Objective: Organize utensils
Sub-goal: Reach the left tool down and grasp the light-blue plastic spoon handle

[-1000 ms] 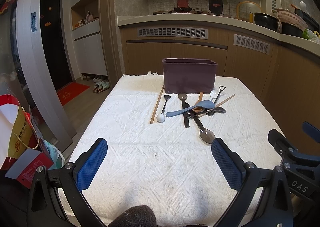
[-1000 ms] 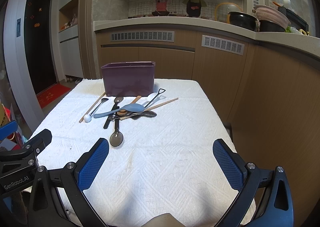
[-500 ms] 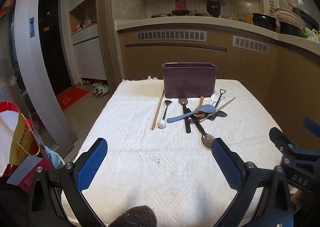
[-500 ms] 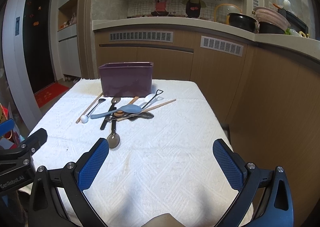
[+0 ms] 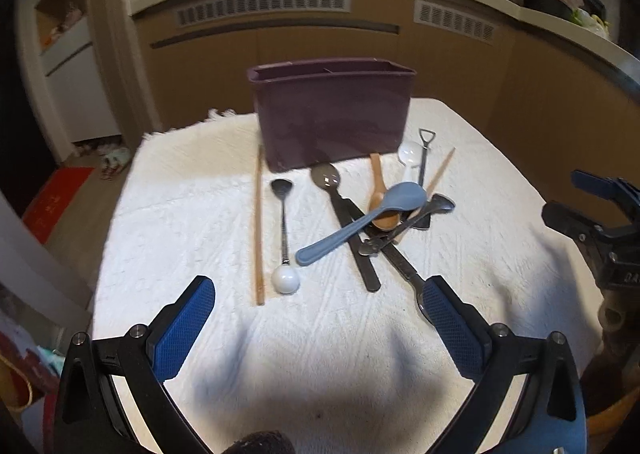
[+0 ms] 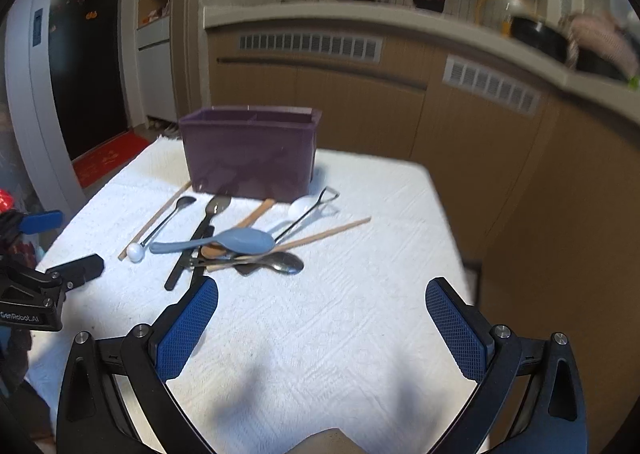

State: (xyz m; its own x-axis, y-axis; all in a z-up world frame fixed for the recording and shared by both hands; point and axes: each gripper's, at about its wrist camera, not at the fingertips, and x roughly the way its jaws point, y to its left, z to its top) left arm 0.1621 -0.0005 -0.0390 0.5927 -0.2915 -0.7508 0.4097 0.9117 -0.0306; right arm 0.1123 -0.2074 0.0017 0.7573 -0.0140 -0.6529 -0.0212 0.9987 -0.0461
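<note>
Purple plastic utensil holder [image 5: 331, 117] sits upright at the far end of the table, on a white textured cloth [image 5: 192, 221], with a divider visible inside its rim. Right in front of it is the pile.

Rough count:
- two wooden chopsticks: one [image 5: 258, 230] lying alone on the left, one [image 6: 292, 244] angled through the heap
- one light blue plastic spoon [image 5: 364, 221] resting on top of everything
- one wooden spoon [image 5: 380, 197] under the blue one
- one thin dark stirrer with a white ball end [image 5: 285, 250], just beside the left chopstick
- one white spoon [image 5: 409, 157] and one shovel-handled spoon [image 5: 425, 149], close to the holder
- at least three dark metal pieces crossed in the middle, hard to separate

Left gripper [image 5: 316, 318] is spread wide with nothing between its blue pads, hovering above the cloth on the near side of the pile. Right gripper [image 6: 322, 314] is the same, wide apart and empty, pile just ahead of it.
</note>
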